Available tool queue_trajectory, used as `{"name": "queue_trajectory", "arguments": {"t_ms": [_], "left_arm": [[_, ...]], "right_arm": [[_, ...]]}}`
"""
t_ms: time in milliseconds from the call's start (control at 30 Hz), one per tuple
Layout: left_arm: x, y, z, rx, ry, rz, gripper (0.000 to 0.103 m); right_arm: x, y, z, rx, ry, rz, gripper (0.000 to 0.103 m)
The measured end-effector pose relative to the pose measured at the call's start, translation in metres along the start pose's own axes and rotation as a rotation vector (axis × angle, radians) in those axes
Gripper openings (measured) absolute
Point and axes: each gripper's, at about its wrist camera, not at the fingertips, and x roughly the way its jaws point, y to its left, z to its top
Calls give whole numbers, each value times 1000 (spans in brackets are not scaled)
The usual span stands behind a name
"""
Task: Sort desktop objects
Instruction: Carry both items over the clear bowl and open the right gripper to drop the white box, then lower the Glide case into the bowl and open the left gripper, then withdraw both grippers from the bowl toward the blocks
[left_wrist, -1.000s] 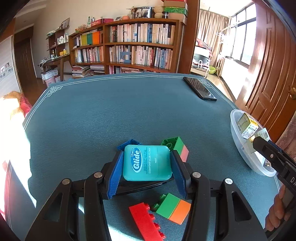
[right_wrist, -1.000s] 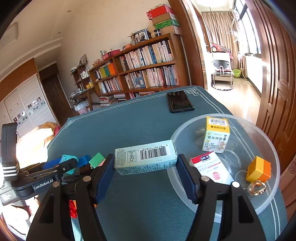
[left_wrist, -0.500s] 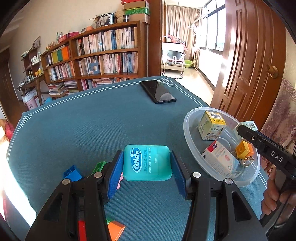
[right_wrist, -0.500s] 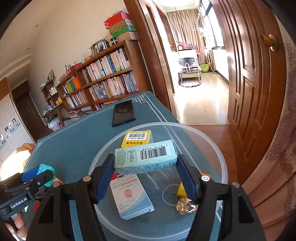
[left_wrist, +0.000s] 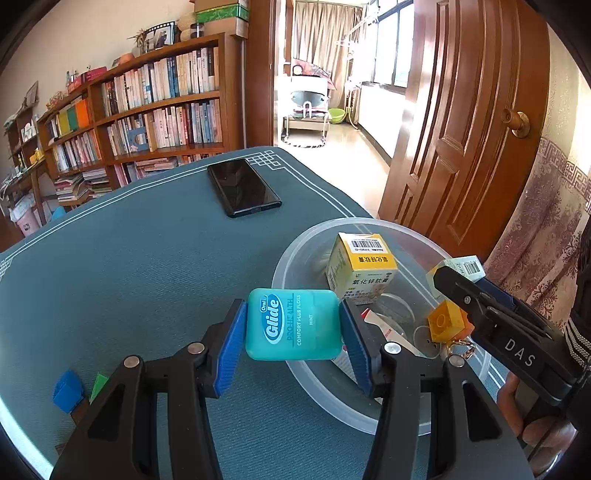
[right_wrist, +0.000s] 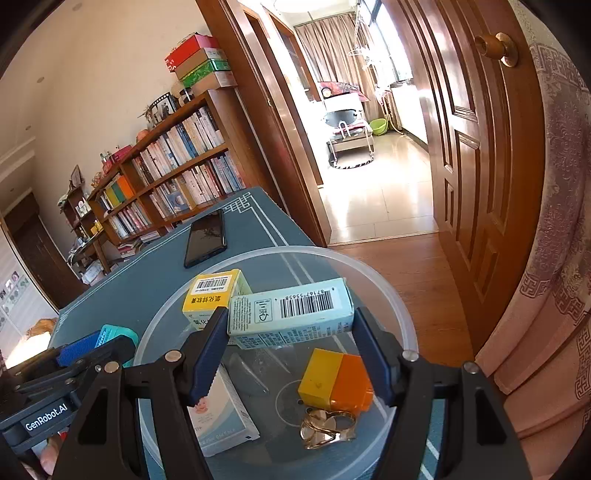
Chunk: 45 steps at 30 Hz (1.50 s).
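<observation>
My left gripper is shut on a teal Glide floss box, held just over the near-left rim of the clear plastic bowl. My right gripper is shut on a pale green carton with a barcode, held over the bowl. In the bowl lie a yellow medicine box, a white baby-product box, a yellow-orange block and a gold ring clip. The right gripper also shows in the left wrist view.
A black phone lies at the table's far corner. Blue and green blocks sit at the near left. The bowl stands near the table's right edge, with wooden floor and a door beyond.
Both grippers moved right with their loads. The floss box now reaches the bowl's rim; the carton has come lower and further over the bowl. The loose blocks fell behind to the left.
</observation>
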Motion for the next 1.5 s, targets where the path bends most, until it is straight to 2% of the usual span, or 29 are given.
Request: {"name": "queue_trajectory", "arguments": {"t_ms": [367,400,433,567,633,767,933,1067,1500], "left_arm": [[35,-23,13,19,52,-75,55],[37,-24,12,21,62,-84,58],[38,-25,12,19,67,-86,67],[34,-22,9,4,49,-86,70],[30,-22,9,12,39,-74,70],[16,-17,5,22,-1,-3,70],[0,-4,-2,-23,-22,34,75],[-12,15,-11,-82,-26,56,80],[-61,90,-48,-165,-71,226,81]], "right_arm": [[-5,-12,-2,17,-36,-42,74],[-5,-12,-2,22,-41,-41,75],[-6,-13,-2,26,-47,-41,79],[-11,-12,-2,20,-76,-59,80],[-11,-13,-3,24,-79,-53,80],[-10,-14,-4,27,-73,-62,80],[-9,-12,-6,18,-70,-57,80],[-9,-9,-8,6,-68,-58,80],[-4,4,-17,-50,-51,-65,81]]}}
